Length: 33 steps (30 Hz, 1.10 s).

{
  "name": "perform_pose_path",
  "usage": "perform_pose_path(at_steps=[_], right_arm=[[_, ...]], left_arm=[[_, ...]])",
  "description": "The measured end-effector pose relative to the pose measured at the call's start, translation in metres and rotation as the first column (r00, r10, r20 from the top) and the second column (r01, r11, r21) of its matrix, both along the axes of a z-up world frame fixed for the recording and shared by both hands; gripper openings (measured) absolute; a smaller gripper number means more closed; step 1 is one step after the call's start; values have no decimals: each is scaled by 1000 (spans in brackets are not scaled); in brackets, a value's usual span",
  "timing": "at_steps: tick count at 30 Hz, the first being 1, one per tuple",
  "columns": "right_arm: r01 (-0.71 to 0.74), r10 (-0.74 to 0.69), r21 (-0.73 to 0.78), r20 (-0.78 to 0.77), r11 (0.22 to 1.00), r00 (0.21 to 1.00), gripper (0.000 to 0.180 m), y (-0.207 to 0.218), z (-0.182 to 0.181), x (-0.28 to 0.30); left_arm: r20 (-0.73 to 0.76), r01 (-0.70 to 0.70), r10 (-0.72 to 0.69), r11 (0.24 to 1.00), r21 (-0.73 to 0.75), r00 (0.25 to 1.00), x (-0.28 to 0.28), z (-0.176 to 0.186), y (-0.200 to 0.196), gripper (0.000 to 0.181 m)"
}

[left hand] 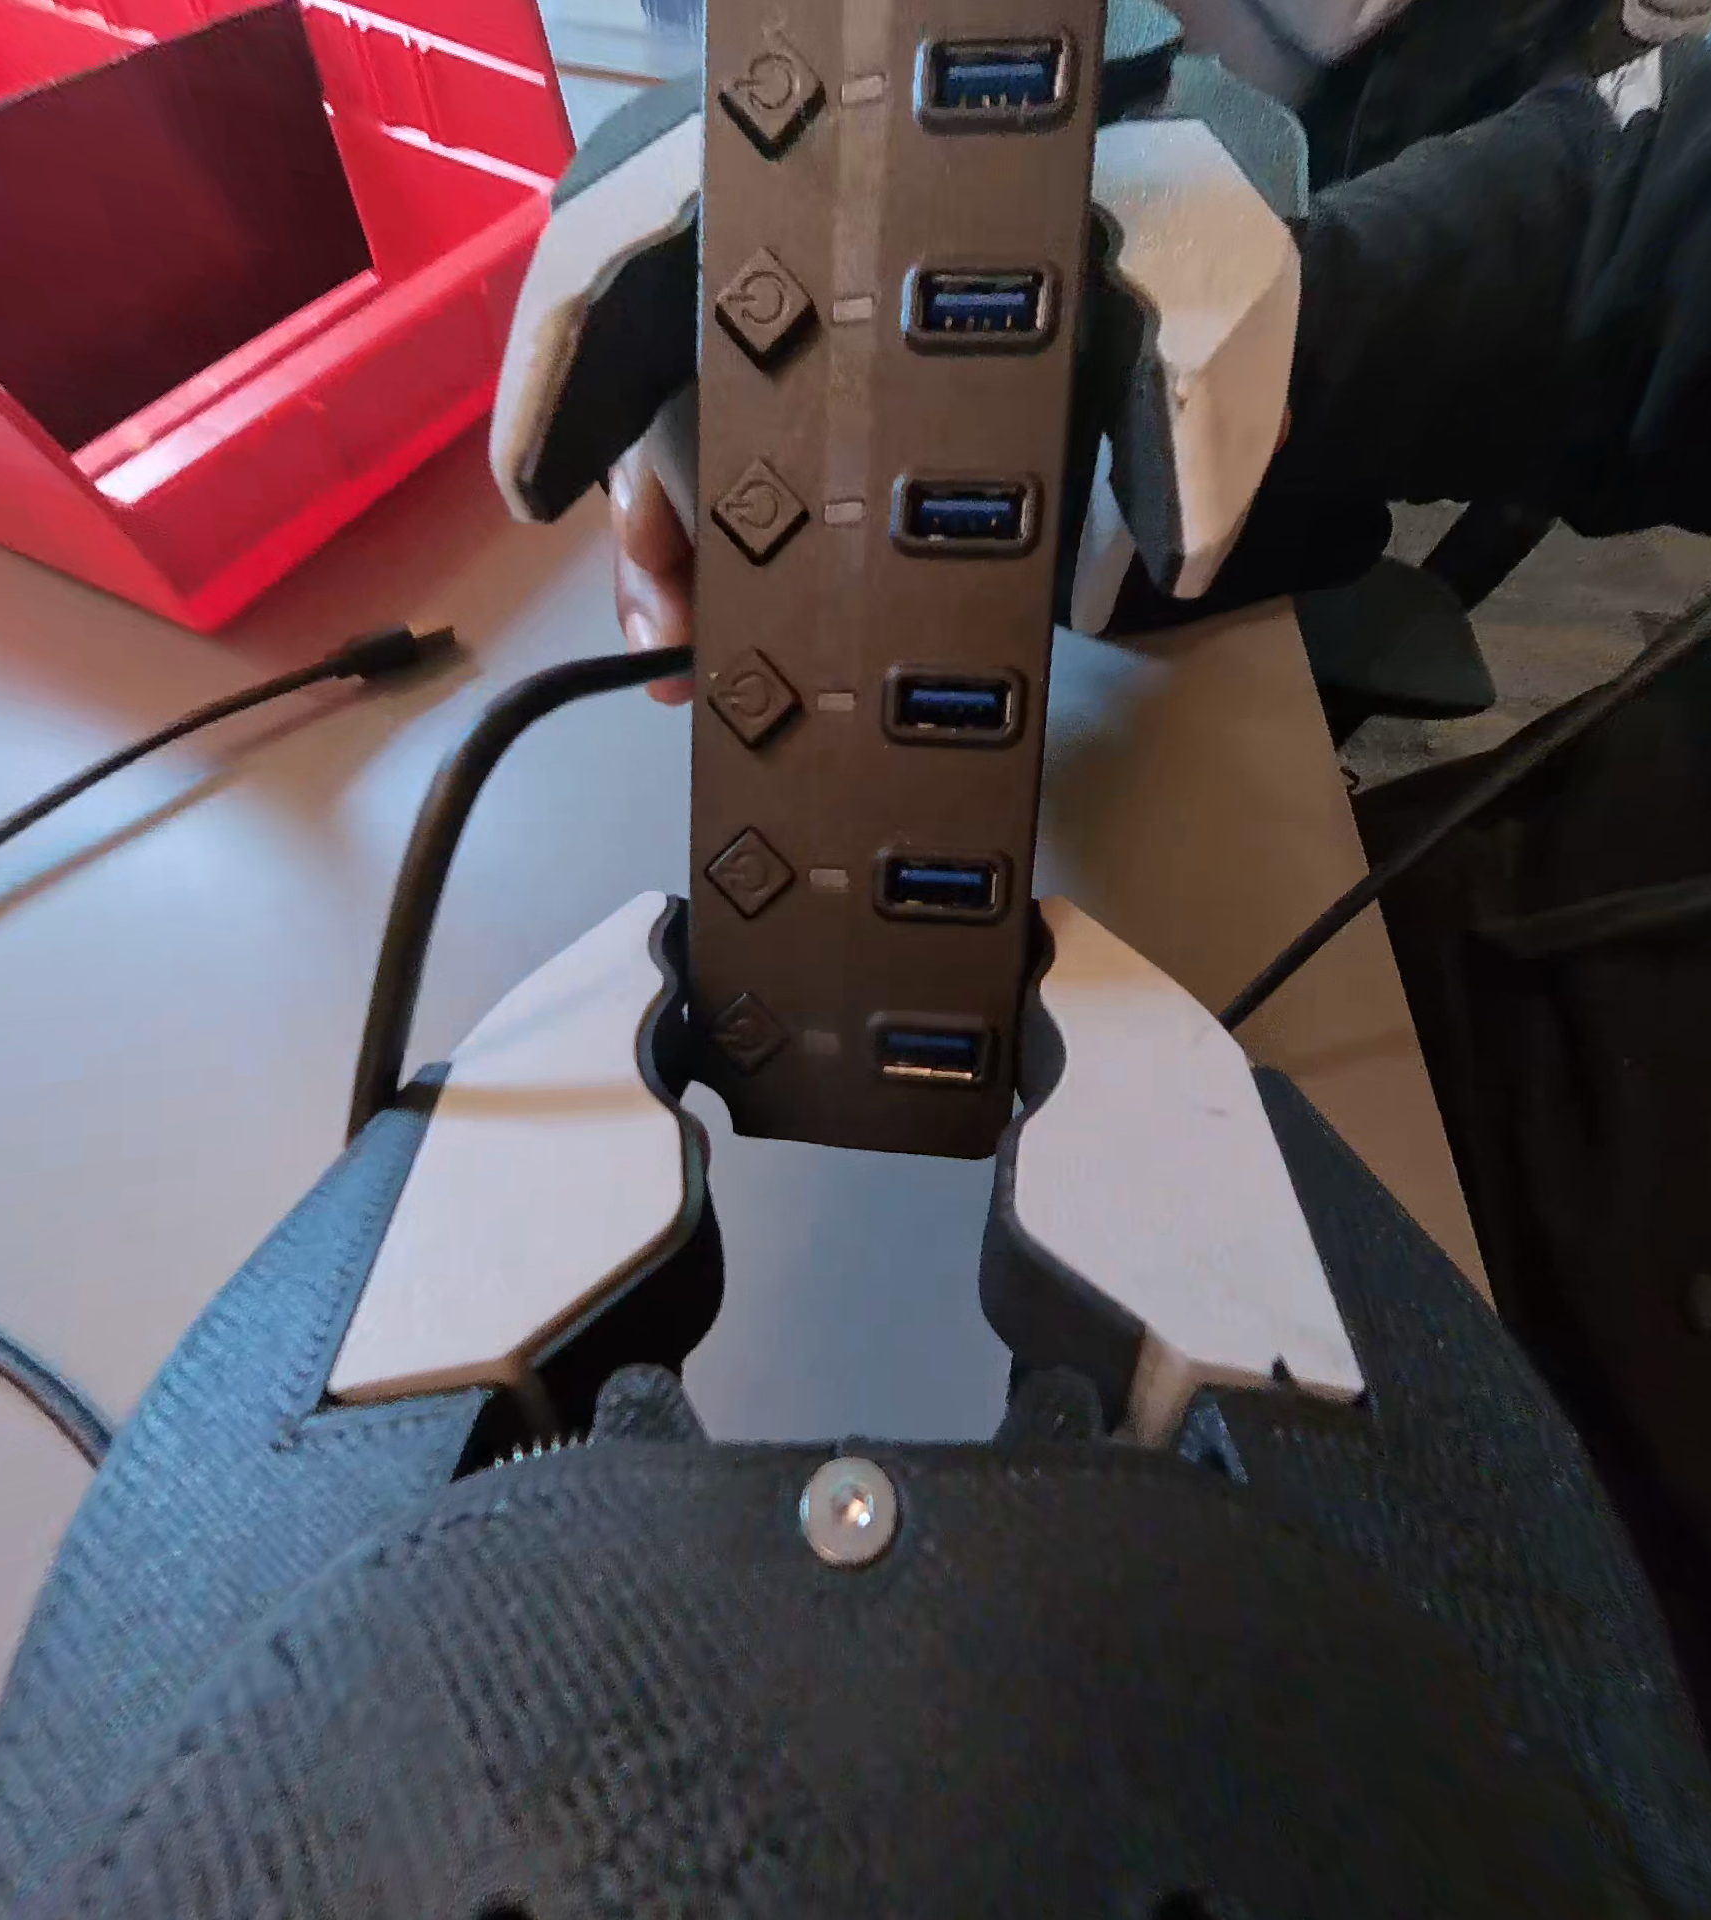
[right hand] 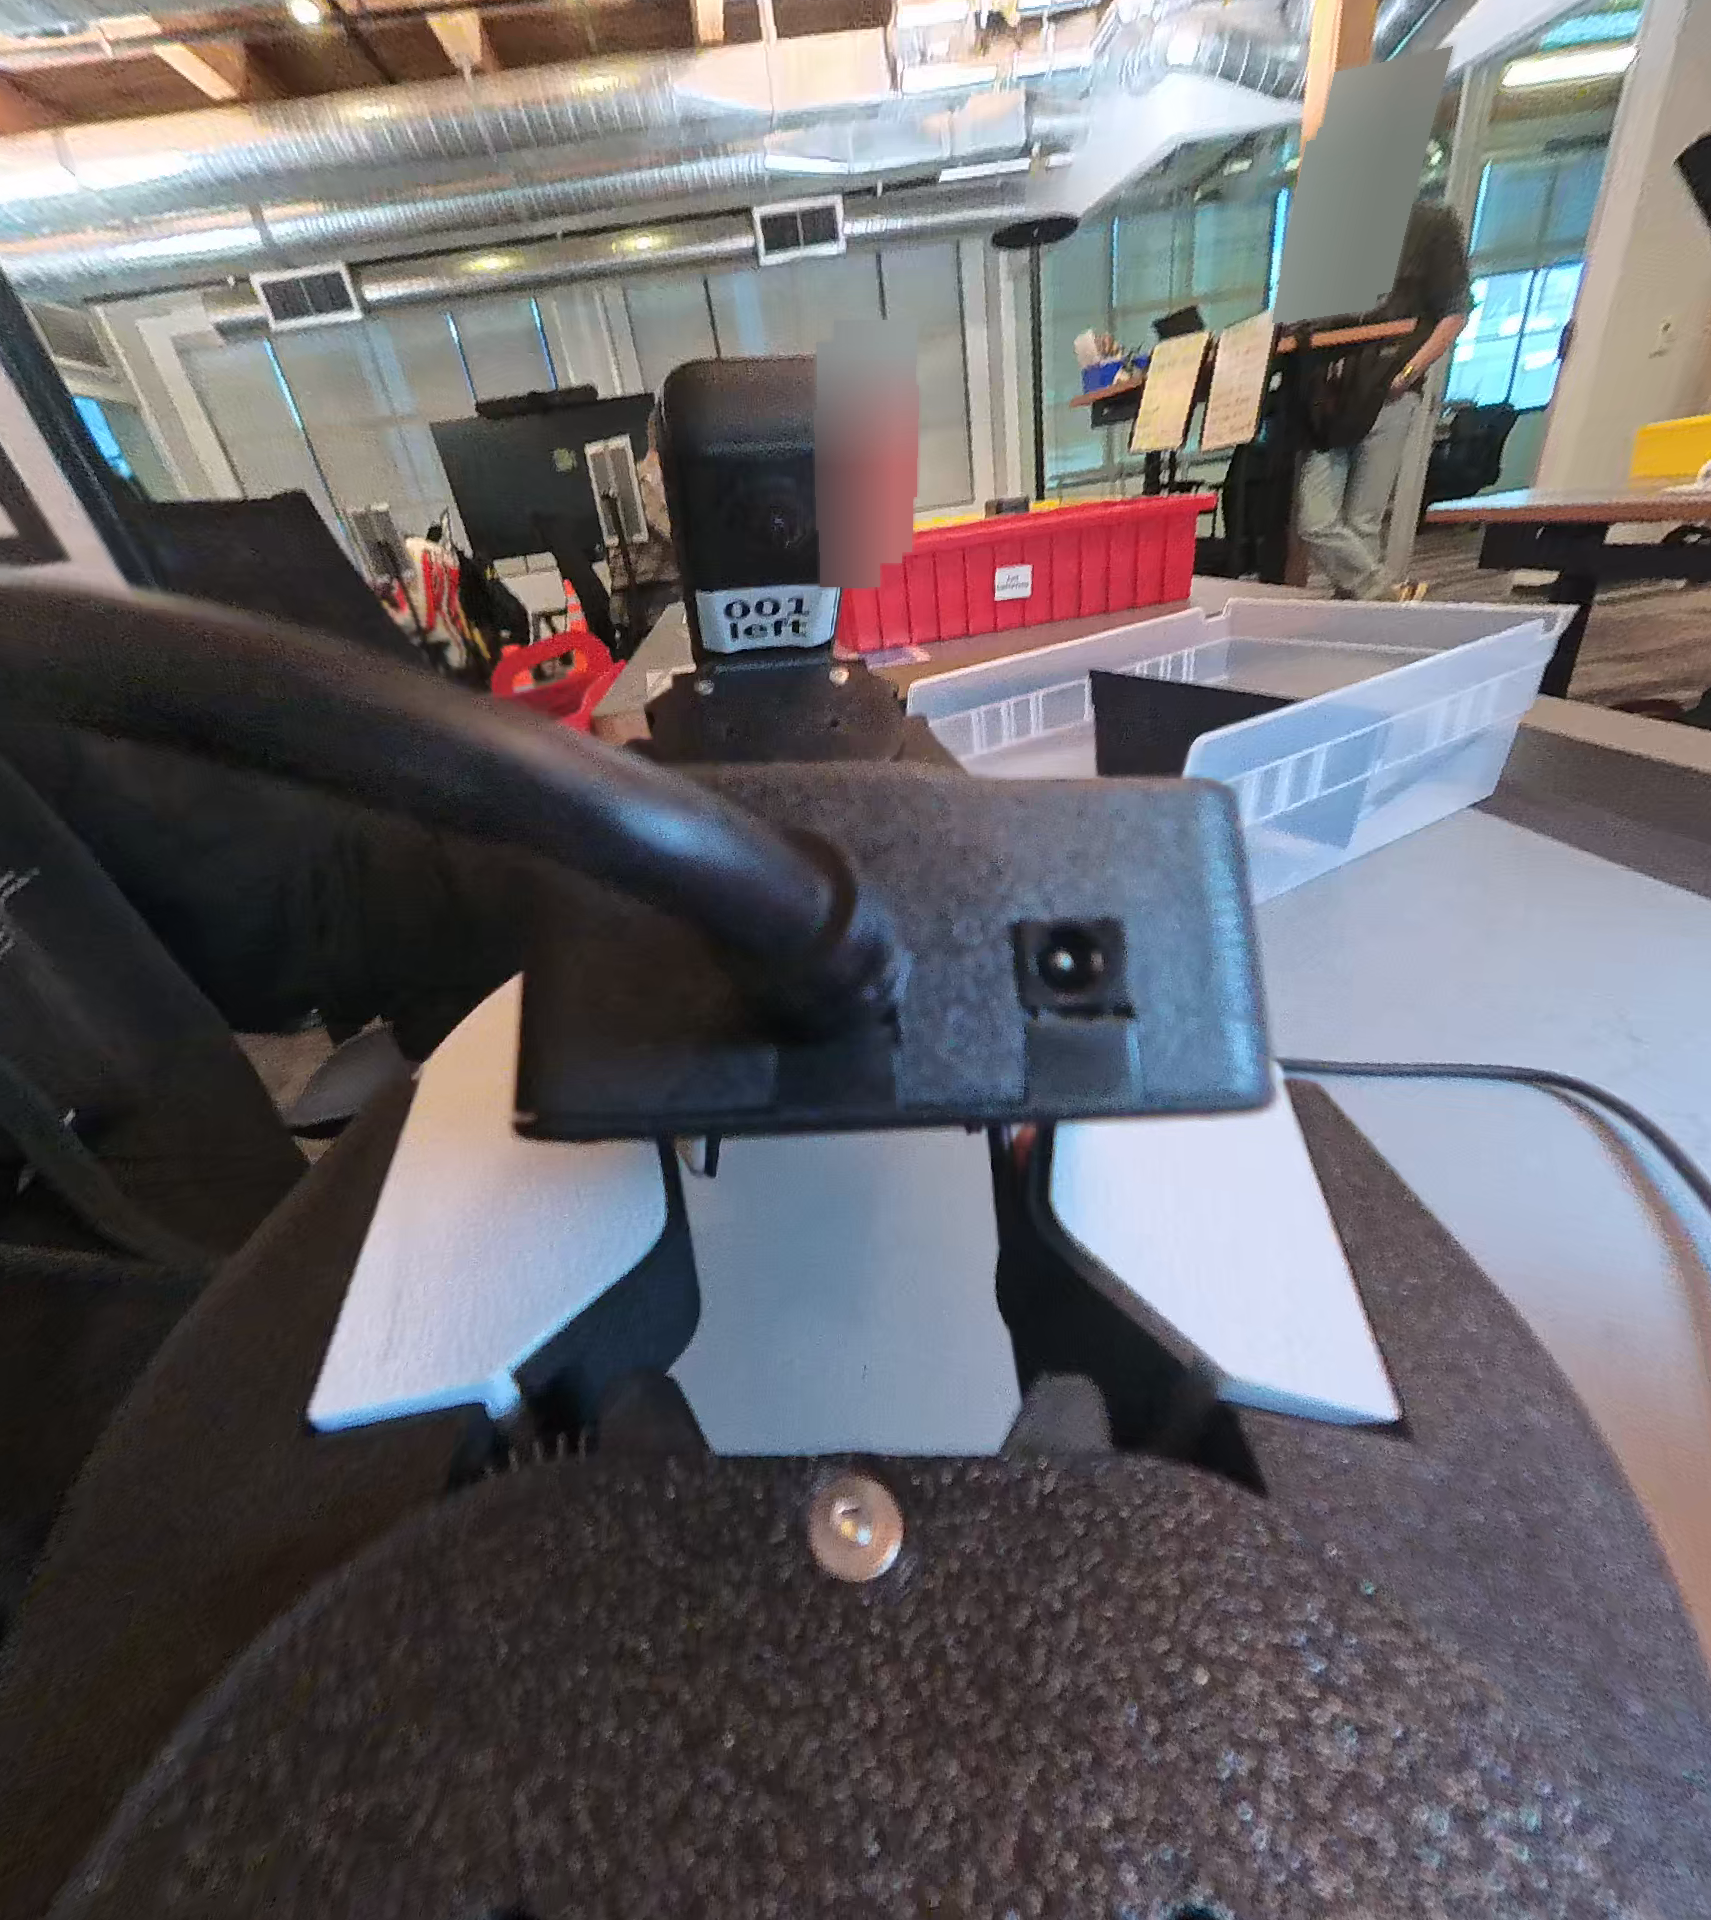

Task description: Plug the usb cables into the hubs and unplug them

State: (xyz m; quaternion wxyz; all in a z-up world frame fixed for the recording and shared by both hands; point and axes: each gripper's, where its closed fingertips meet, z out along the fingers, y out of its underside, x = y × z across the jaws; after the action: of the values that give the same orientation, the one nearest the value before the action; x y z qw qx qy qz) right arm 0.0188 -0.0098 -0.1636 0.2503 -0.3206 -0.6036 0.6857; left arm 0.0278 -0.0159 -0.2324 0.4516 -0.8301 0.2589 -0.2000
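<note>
The hub (left hand: 872, 582), a long matte-black bar of blue ports and diamond buttons, hangs above the bench (left hand: 155, 1039), pinched at both ends: your left tool (left hand: 856, 1013) grips the near end, your right tool (right hand: 846, 1132) seemingly the corded end. A loose thin cable (left hand: 207, 712) lies beside the glossy red bin (left hand: 238, 343).

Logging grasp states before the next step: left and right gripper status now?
Left gripper: shut on the USB hub, near end.
Right gripper: shut on the same hub's cable end.
</note>
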Motion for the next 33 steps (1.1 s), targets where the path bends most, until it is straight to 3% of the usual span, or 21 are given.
perform_pose_path(at_steps=[10,27,30,33], right_arm=[[-38,38,64,8,997,999,65,-9,-10,3],[41,-34,141,-51,989,998,64,2,1,5],[90,-79,128,-87,988,993,64,17,15,7],[156,-143,112,-116,981,983,64,41,29,9]], left_arm=[[-80,25,-28,999,-29,996,-3,-10,-8,61],[34,-43,42,998,48,999,-12,2,0,56],[50,-75,72,995,71,996,-26,14,-3,55],[21,-184,184,968,170,983,-69,54,-13,52]])
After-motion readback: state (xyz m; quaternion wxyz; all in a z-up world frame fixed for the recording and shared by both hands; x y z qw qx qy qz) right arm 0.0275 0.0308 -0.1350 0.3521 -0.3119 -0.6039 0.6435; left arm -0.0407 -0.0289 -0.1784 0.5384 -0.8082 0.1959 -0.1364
